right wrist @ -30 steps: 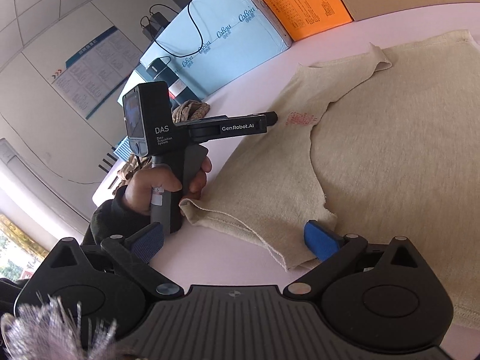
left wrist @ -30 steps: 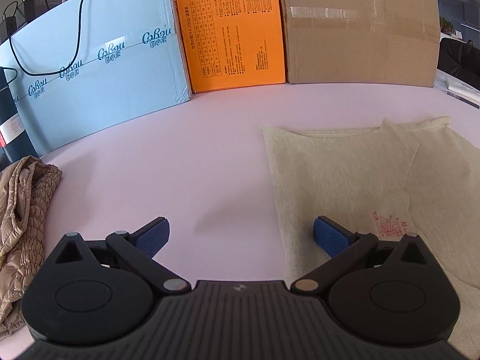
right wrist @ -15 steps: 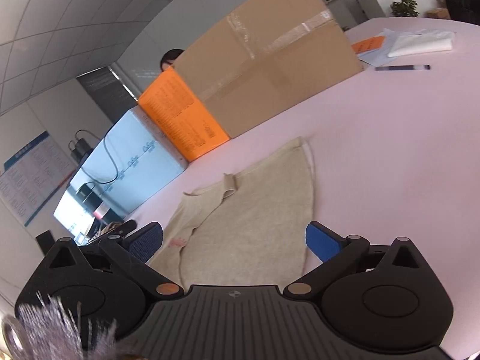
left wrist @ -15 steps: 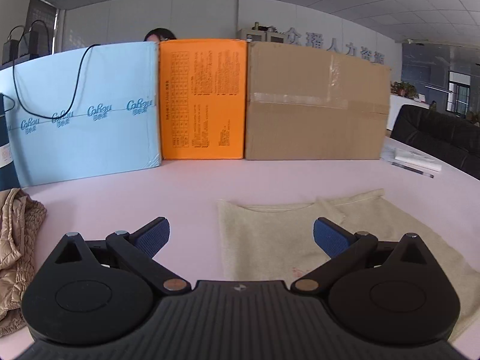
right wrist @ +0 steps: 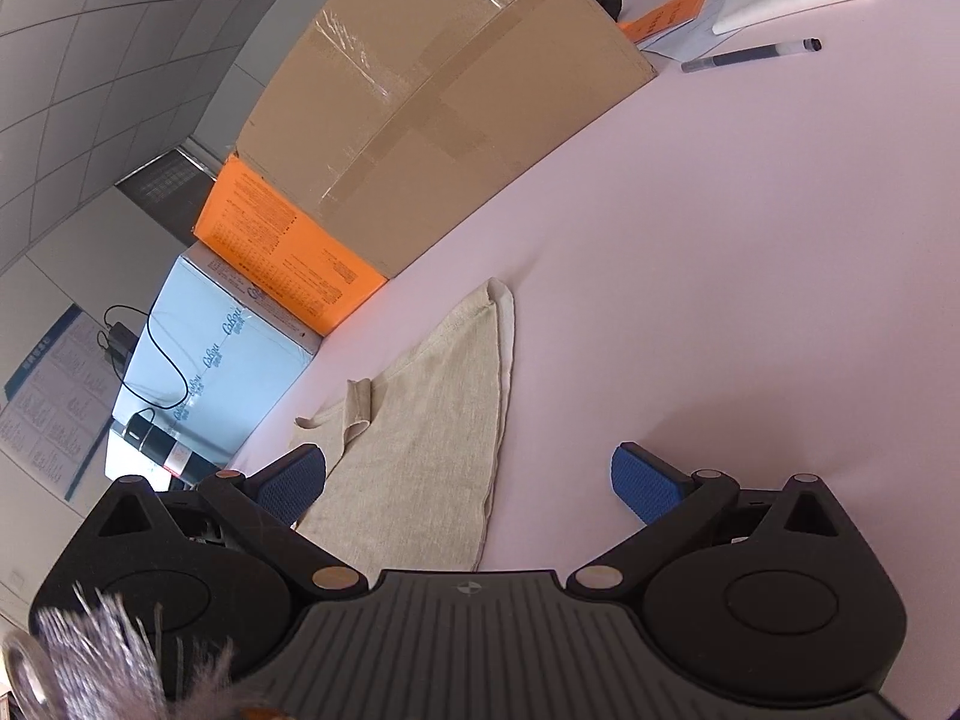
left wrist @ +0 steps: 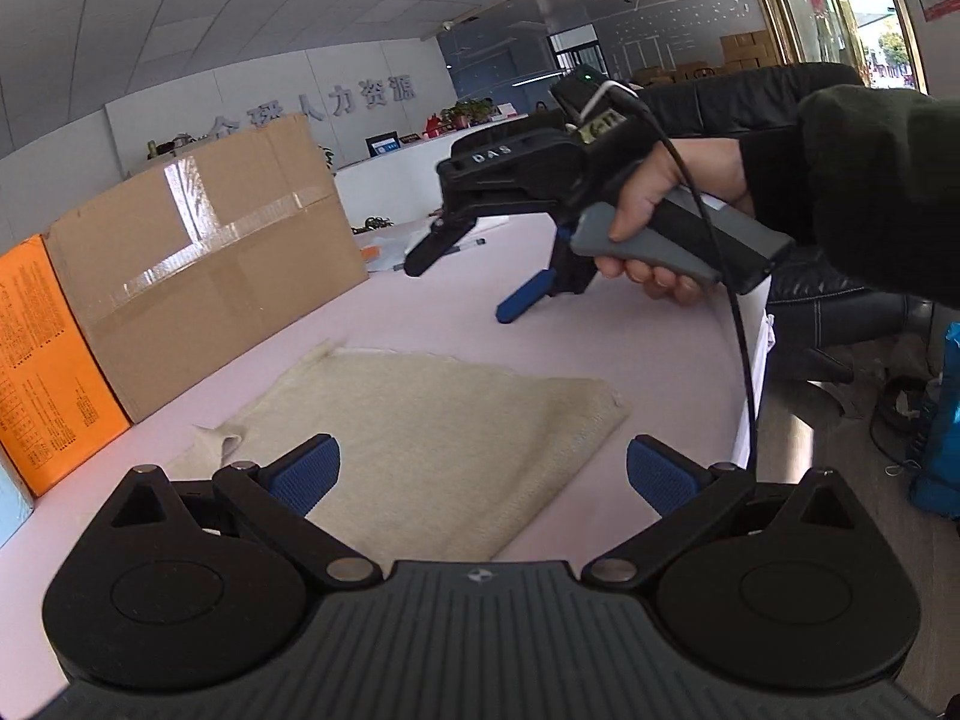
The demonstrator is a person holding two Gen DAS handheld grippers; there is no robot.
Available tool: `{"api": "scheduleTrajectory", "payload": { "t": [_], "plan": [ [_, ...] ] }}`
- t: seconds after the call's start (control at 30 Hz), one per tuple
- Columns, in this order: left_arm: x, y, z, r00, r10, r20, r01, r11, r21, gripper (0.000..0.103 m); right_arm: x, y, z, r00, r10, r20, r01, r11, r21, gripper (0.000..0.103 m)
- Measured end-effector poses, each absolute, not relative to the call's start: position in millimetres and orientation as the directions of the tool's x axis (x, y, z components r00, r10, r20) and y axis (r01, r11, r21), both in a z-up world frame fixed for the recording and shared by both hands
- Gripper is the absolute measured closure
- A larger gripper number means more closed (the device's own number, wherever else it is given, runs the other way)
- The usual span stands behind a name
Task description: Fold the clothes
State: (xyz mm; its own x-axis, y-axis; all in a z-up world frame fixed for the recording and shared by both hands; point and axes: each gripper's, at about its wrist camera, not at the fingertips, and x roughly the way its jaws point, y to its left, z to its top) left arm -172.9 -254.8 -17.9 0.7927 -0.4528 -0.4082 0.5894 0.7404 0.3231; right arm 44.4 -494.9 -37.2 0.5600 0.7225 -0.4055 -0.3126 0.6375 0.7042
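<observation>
Left wrist view: the left tongs point(left wrist: 483, 471) hang with blue pads apart, holding nothing, above a beige garment point(left wrist: 432, 420) lying folded flat on the pink bench point(left wrist: 420, 312). Beyond it a hand point(left wrist: 666, 210) holds the right tongs point(left wrist: 462, 276) in the air, fingers spread. A taped cardboard box point(left wrist: 204, 276) and an orange box point(left wrist: 42, 372) stand closed; contents hidden.

Right wrist view: right tongs point(right wrist: 468, 480) apart, empty, over the garment's point(right wrist: 432, 420) edge. A pen point(right wrist: 750, 54) lies far off.
</observation>
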Motion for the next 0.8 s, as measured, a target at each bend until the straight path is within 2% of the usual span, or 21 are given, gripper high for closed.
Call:
{"api": "scheduleTrajectory", "payload": {
  "t": [0.23, 0.27, 0.4, 0.47, 0.63, 0.7, 0.8],
  "plan": [
    [-158, -274, -24, 0.773, -0.449, -0.449, 0.598, 0.752, 0.277, 0.001, 53, -482, -42, 0.583, 0.715, -0.386, -0.396, 0.665, 0.633, 0.0],
    [-156, -275, -24, 0.774, -0.446, -0.45, 0.593, 0.759, 0.269, 0.005, 53, -482, -43, 0.583, 0.717, -0.383, -0.396, 0.662, 0.636, 0.0],
    [-145, -275, -24, 0.772, -0.43, -0.469, 0.573, 0.79, 0.22, 0.031, 54, -486, -45, 0.584, 0.727, -0.36, -0.398, 0.643, 0.655, 0.0],
    [-143, -272, -24, 0.768, -0.425, -0.478, 0.569, 0.796, 0.206, 0.036, 55, -487, -46, 0.586, 0.728, -0.355, -0.399, 0.641, 0.656, 0.0],
    [-144, -277, -22, 0.759, -0.432, -0.487, 0.595, 0.763, 0.252, 0.034, 55, -488, -46, 0.588, 0.733, -0.342, -0.402, 0.632, 0.662, 0.0],
    [-149, -283, -19, 0.763, -0.434, -0.479, 0.614, 0.719, 0.326, 0.028, 54, -489, -46, 0.589, 0.734, -0.337, -0.402, 0.628, 0.666, 0.0],
    [-153, -293, -16, 0.756, -0.438, -0.486, 0.647, 0.613, 0.454, 0.028, 54, -489, -47, 0.591, 0.735, -0.333, -0.403, 0.626, 0.667, 0.0]
  ]
}}
